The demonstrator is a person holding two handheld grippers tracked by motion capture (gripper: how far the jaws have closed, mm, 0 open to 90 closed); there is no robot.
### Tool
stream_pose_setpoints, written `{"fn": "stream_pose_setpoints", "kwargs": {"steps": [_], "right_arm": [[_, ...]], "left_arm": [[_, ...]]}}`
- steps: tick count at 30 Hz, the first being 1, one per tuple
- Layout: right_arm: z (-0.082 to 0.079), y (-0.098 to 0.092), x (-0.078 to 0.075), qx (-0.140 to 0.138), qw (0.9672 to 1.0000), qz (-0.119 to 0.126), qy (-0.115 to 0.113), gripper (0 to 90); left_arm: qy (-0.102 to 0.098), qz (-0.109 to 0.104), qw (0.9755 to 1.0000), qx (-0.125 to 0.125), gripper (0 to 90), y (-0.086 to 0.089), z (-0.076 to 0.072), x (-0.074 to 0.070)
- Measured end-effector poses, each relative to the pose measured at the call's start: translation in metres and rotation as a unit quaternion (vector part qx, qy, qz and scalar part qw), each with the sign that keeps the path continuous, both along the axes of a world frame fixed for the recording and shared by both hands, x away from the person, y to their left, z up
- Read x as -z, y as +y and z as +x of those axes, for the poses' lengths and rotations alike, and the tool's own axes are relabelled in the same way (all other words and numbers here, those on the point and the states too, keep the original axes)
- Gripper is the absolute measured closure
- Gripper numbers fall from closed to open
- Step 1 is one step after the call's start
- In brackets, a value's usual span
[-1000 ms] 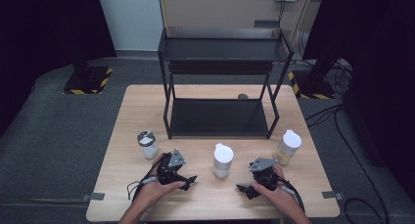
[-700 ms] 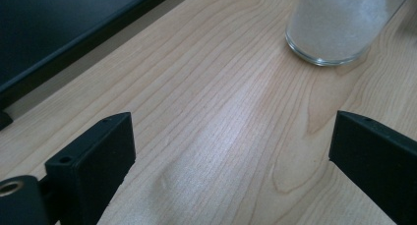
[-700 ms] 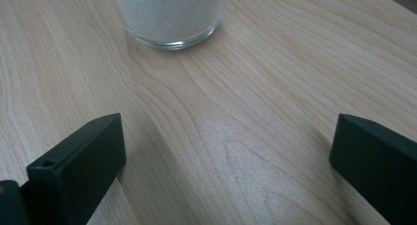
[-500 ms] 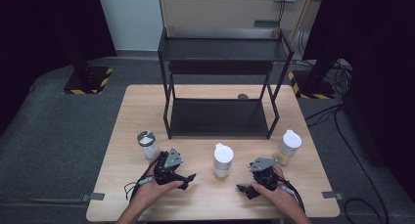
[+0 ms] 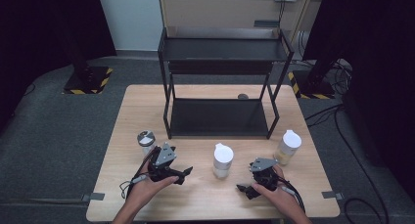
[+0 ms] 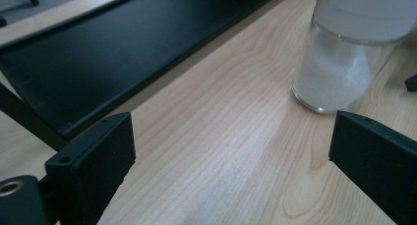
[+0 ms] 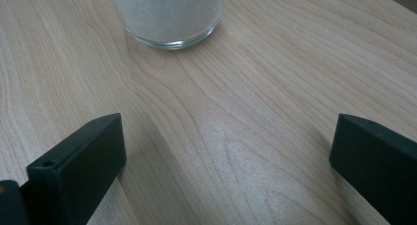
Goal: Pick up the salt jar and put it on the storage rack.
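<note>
We are holding the left claw and right claw, both spread wide and empty, either side of the white-capped jar standing in front of the black shelf rack; closing off-centre risks tipping it across the desk.

two black grippers, left gripper and right gripper, each topped by a grey three-cornered plate; black cables are trailed; blocky black jaws.

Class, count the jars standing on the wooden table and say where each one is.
3. A silver-lidded jar by the left gripper, a white-lidded jar between the grippers, and another white-lidded jar at the right. None seems hidden.
</note>
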State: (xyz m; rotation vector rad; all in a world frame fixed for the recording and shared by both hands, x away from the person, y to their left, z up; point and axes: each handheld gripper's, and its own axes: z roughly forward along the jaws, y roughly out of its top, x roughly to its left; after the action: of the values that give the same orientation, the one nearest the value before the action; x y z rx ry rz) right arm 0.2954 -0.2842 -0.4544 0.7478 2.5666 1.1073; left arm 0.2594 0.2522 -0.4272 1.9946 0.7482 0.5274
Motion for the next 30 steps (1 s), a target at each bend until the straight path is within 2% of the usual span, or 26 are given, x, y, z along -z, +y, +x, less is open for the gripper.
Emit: {"fn": "stream_pose_setpoints", "kwargs": {"steps": [3, 13, 30], "right_arm": [[0.000, 0.000, 0.000, 0.000, 1.0000, 0.000, 0.000, 1.0], [0.000, 0.000, 0.000, 0.001, 1.0000, 0.000, 0.000, 1.0], [-0.001, 0.000, 0.000, 0.003, 1.0000, -0.001, 0.001, 1.0]], "left_arm": [[-0.009, -0.010, 0.9999, -0.009, 2.5, 0.005, -0.002, -0.003], [-0.017, -0.027, 0.9992, -0.023, 2.5, 0.016, -0.004, -0.007], [-0.032, -0.037, 0.9983, -0.031, 2.4, 0.022, -0.007, -0.013]]}}
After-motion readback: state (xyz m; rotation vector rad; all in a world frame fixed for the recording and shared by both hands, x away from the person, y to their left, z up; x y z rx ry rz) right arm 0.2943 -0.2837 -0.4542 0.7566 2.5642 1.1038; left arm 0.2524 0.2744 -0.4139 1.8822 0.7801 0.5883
